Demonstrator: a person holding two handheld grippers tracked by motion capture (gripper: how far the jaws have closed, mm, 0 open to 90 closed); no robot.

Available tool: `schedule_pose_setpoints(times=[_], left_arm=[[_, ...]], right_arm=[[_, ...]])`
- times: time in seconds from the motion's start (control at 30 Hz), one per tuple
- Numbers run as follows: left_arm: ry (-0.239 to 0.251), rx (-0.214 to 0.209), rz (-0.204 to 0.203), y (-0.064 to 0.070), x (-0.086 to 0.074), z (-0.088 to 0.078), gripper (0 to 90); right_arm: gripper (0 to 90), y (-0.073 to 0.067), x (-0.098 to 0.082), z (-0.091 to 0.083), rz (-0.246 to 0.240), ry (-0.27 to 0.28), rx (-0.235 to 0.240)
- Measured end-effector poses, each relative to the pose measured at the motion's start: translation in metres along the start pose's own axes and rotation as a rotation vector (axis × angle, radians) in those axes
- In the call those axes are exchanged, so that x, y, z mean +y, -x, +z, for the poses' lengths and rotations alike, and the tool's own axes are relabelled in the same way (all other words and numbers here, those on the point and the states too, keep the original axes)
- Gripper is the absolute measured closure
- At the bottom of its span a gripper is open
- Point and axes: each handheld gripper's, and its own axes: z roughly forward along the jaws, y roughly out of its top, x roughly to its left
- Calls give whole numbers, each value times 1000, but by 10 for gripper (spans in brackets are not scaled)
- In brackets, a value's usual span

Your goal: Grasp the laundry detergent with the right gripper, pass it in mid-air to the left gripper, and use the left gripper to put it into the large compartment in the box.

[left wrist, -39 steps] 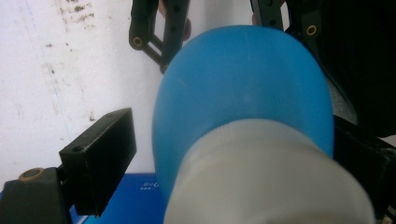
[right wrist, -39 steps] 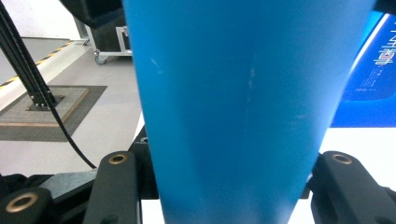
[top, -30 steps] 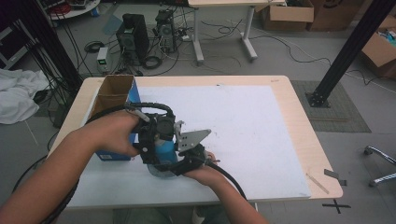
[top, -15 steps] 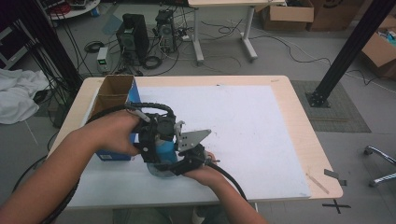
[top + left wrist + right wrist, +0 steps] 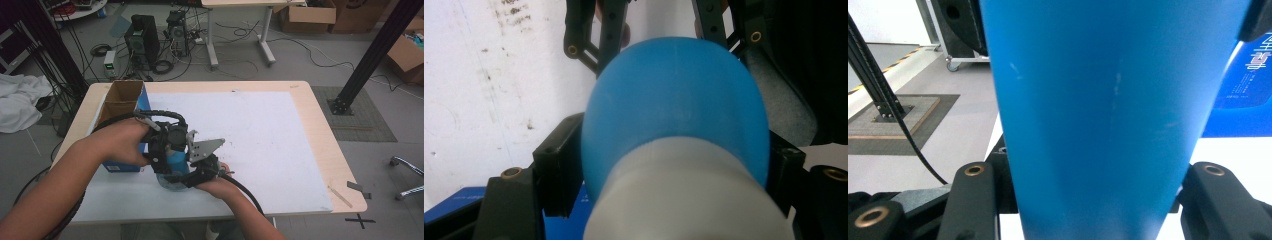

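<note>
Gripping one blue bottle point(image 5: 176, 162) with both tools clamped, left tool point(image 5: 162, 142) and right tool point(image 5: 202, 167); next likely twisting it.

Just left of the left gripper point(image 5: 165, 145), passage is blocked by an open blue-and-brown cardboard box point(image 5: 122, 107) — its side nearly touched. Between both grippers a blue plastic object point(image 5: 175, 165) is wedged. Ahead and rightward of the right gripper point(image 5: 202, 167), bare white tabletop point(image 5: 270, 135) is left free.

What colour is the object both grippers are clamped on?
Blue, with a white base; the object shows best in the left gripper view.
</note>
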Motion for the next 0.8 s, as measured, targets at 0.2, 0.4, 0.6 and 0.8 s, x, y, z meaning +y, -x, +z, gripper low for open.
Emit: schedule_pose_setpoints(times=[0.2, 0.4, 0.6, 0.8], left_arm=[[1, 6, -6, -1, -1, 1, 299], [-12, -1, -7, 0, -1, 2, 323], [-13, -7, -5, 1, -1, 2, 359], [-22, -21, -10, 1, 0, 1, 381]], right_arm=[[460, 0, 0, 1, -1, 5, -1], [460, 1, 1, 1, -1, 7, 1], [461, 1, 1, 2, 2, 11, 4], [460, -1, 1, 2, -7, 11, -3]])
